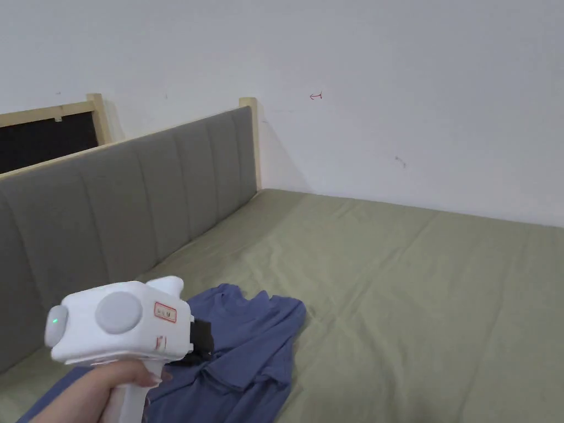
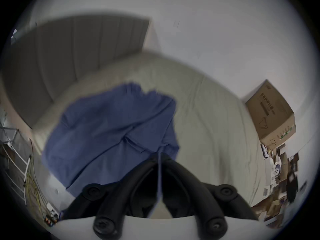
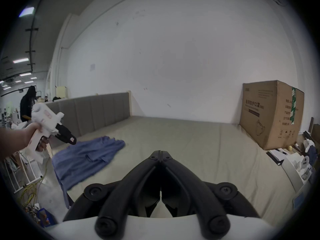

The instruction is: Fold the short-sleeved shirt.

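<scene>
Printed writing on cardboard box (image 3: 270,115)

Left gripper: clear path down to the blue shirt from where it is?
Probably yes. The left gripper hangs just above the blue shirt, which lies crumpled on the bed with nothing between them. Its jaws are closed, so they would need to open first.

**Bed and what lies on it**

Bed (image 1: 418,286) covered with an olive-green sheet, lightly creased. Grey padded headboard (image 1: 126,198) along one side. Blue shirt (image 1: 248,352) lies crumpled near the headboard. Cardboard box (image 3: 271,115) at the far edge by the wall.
</scene>
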Demonstrator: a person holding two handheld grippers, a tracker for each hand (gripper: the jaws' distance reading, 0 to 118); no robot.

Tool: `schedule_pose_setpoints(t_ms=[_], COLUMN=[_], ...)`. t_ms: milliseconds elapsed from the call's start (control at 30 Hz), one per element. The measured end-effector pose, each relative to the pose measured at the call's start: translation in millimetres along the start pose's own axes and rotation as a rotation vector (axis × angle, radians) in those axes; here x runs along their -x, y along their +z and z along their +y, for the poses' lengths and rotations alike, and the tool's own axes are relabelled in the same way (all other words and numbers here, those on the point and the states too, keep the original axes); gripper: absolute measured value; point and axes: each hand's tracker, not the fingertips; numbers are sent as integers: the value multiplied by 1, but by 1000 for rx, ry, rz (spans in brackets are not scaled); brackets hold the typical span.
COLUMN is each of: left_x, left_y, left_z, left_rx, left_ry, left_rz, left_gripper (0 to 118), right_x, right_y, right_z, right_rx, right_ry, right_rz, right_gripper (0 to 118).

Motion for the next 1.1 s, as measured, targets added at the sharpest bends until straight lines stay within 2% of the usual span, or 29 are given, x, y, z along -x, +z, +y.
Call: schedule_pose_setpoints(t_ms=[67,100,133,233,300,400,500,633,700,733,800,833,933,1100], left_x=[16,21,21,24,21,38,38,37,32,28,20,18,8,-44], left_y=[-50,-69,-89,-136,-155,-201,-188,-181,-173,-166,-147,-140,-109,-19], left_z=[24,33,34,48,48,49,43,39,37,36,33,33,42,70], left_rx=[54,60,67,52,143,374,249,246,187,156,96,100,111,-52], left_ry=[43,54,34,-27,-50,-85,-27,-53,-42,-44,-65,-95,-84,-171], left_rz=[80,106,150,244,301,380,324,349,349,361,427,502,436,420], left_gripper=[86,112,117,116,116,116,118,117,104,75,2,2,2,2], right_x=[-8,-12,-17,-28,-33,-36,-36,-32,-30,-30,-32,-32,-38,-57], right_y=[-9,-13,-18,-33,-42,-59,-73,-80,-77,-74,-66,-60,-44,-11], right_z=[-8,-11,-16,-28,-36,-46,-51,-51,-46,-43,-37,-34,-23,-11], right_rx=[49,68,101,187,219,277,312,300,293,289,279,268,241,185], right_ry=[-8,-11,-16,-23,-20,-17,-65,-84,-88,-90,-86,-80,-69,-95], right_rz=[-23,-31,-45,-71,-71,-37,18,31,40,46,53,53,54,10], right_gripper=[0,0,0,0,0,0,0,0,0,0,0,0,0,0])
